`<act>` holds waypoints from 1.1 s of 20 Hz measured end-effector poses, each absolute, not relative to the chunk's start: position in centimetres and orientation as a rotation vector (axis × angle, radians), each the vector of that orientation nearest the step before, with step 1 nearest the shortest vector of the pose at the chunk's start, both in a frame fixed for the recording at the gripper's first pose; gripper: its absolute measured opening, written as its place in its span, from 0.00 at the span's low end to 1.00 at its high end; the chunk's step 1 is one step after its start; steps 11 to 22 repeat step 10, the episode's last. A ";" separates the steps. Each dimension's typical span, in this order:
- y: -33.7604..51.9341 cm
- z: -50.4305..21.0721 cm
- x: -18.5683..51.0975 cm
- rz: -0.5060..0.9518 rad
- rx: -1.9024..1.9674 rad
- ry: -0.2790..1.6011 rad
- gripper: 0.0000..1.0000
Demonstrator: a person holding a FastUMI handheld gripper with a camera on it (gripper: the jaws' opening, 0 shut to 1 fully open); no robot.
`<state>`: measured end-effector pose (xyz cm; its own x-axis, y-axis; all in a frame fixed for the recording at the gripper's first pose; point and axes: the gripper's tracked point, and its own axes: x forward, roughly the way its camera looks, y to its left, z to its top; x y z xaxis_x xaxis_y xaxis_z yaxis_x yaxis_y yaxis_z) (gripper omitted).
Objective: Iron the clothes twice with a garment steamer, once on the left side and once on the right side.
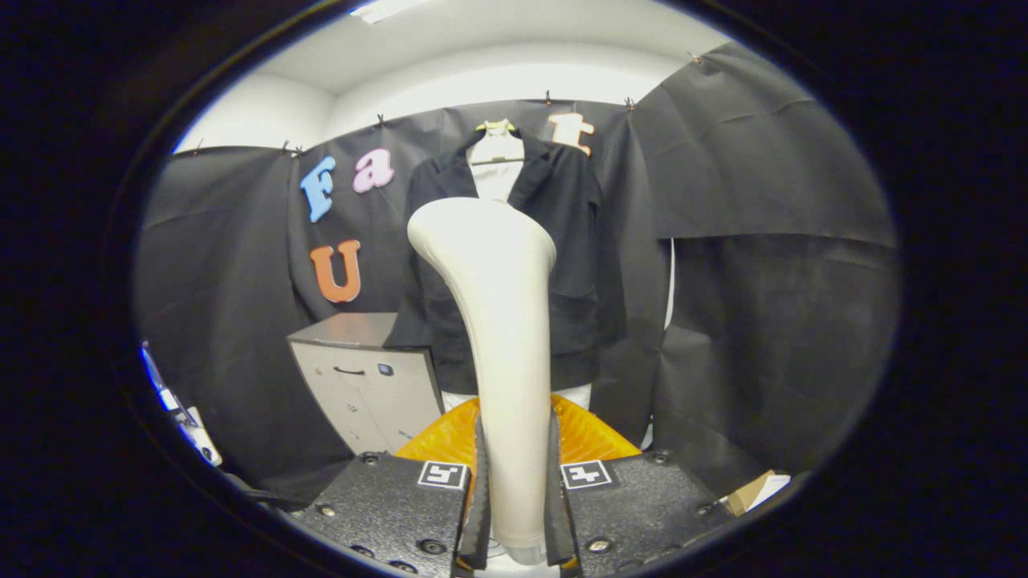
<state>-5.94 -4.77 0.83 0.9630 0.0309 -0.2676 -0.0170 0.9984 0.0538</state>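
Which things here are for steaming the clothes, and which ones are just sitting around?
For the job:
- garment steamer, clamped between the gripper fingers, head up
- black jacket, hanging on a hanger beyond the steamer

Just sitting around:
- grey cabinet, beside the jacket
- orange ribbed thing just ahead of the fingers; I cannot tell what it is
- cardboard box on the floor

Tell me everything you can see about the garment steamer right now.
The garment steamer is a smooth, cream-white wand that looks like plastic. Its slim handle sits clamped between both fingers of the tool, and it rises upright, widening into a rounded head tilted slightly left. It stands in front of the dark jacket hanging on the booth wall; whether the head touches the fabric cannot be told. No steam is visible.
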 end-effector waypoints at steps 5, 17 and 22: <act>-5.4 4.3 -10.7 0.083 0.059 0.197 0.29; -5.6 5.2 -14.0 0.104 0.065 0.173 0.30; -5.6 5.2 -14.0 0.104 0.065 0.173 0.30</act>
